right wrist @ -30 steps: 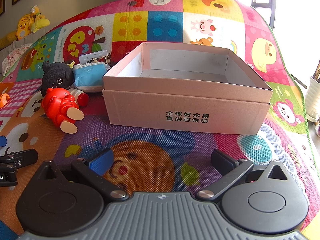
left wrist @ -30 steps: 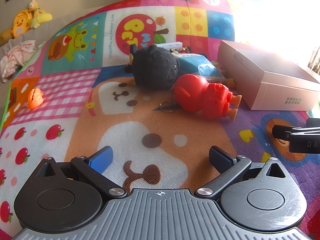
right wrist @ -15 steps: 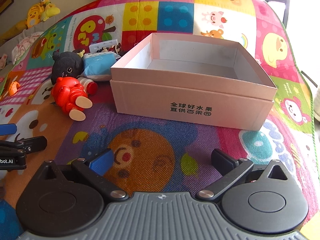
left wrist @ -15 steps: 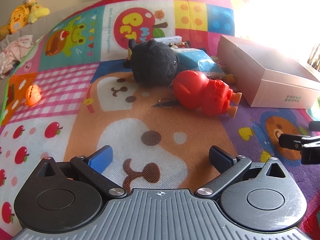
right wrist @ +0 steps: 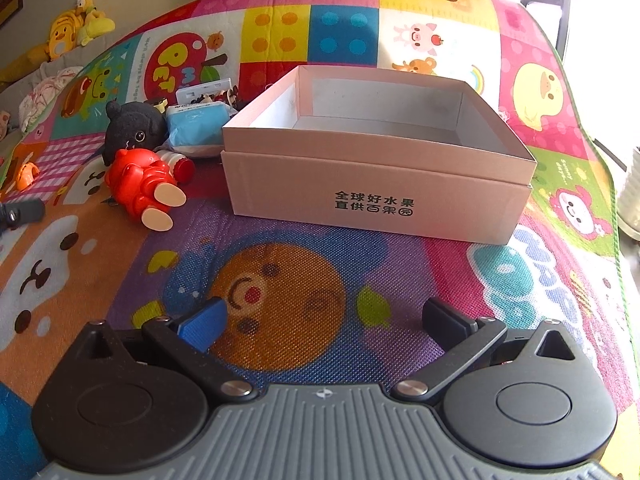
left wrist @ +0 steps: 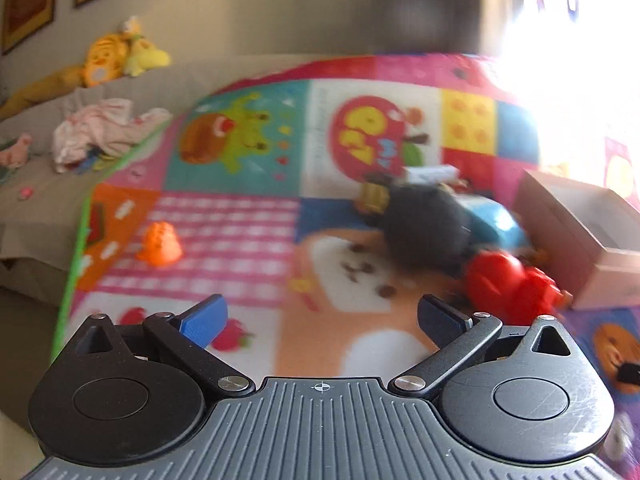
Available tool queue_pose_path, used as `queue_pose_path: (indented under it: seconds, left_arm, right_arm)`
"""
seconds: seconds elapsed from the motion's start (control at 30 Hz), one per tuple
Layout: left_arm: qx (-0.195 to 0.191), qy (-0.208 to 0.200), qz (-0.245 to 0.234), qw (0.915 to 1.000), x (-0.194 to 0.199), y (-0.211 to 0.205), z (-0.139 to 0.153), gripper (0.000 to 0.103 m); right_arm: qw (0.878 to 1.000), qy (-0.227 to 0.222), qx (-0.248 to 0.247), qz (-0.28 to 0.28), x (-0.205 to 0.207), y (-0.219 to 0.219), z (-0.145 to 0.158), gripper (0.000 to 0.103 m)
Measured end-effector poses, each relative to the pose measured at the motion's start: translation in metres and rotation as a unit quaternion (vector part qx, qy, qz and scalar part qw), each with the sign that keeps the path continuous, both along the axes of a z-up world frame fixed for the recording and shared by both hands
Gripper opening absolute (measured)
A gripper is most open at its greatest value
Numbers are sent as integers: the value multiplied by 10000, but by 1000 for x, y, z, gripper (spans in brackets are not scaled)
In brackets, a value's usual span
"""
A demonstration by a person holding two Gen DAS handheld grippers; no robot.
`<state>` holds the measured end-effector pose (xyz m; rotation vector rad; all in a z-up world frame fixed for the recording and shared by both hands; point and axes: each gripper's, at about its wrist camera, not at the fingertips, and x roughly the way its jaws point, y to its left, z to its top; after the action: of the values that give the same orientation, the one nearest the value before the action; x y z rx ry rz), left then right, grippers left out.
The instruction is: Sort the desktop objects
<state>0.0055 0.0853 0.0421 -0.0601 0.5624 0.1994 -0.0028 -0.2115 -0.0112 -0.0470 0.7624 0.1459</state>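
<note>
box (right wrist: pixel 376 196): pale pink, black printed characters;
plush (right wrist: pixel 132 130): black;
figure (right wrist: pixel 140 182): red, cream soles;
pack (right wrist: pixel 196 124): light blue;
mat (right wrist: pixel 280 300): multicoloured cartoon patchwork

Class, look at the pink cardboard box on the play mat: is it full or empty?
Empty as far as visible: the pink box stands open, showing bare inner walls and floor; its near inside edge is hidden.

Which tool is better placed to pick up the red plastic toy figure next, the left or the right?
Probably the left. The left tool is open and faces the red plastic toy figure, just ahead to its right. The right tool, also open, faces the pink cardboard box, with the figure far left.
</note>
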Motion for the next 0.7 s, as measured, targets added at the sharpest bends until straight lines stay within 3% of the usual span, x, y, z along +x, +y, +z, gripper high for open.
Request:
queue_pose_path:
  seconds: [0.07,0.17,0.27,0.43,0.5,0.57,0.63,0.7]
  left_arm:
    - [-21,25,412,9991,16,36,5,102]
    - [101,275,925,9953,44,86,2,71]
    - [-2,469,1069,9932,66,118,-9,77]
    - [204,679,1182,9904,96,130,-22,76]
    - [235,898,1283,9874,108,131,-30,65]
    - [186,940,1325,9865,115,134,-34,60]
    - [273,925,1266,9873,117,130,-34,45]
    - [299,857,1163,9891,110,121,-28,42]
  right_arm:
    - [10000,-29,3,4,-1,0,0,103]
    - [10000,-80,41,3,-2,-1,0,103]
    - [9999,-92,53,1,-2,-1,1,103]
    - [9999,-89,59,3,-2,-1,1,103]
    - [9999,-91,61,3,-2,-1,1,103]
    - [9999,-91,58,1,-2,-1,2,103]
    - [9999,-91,60,2,-2,-1,2,103]
    - [9999,-87,81,3,-1,-2,2,103]
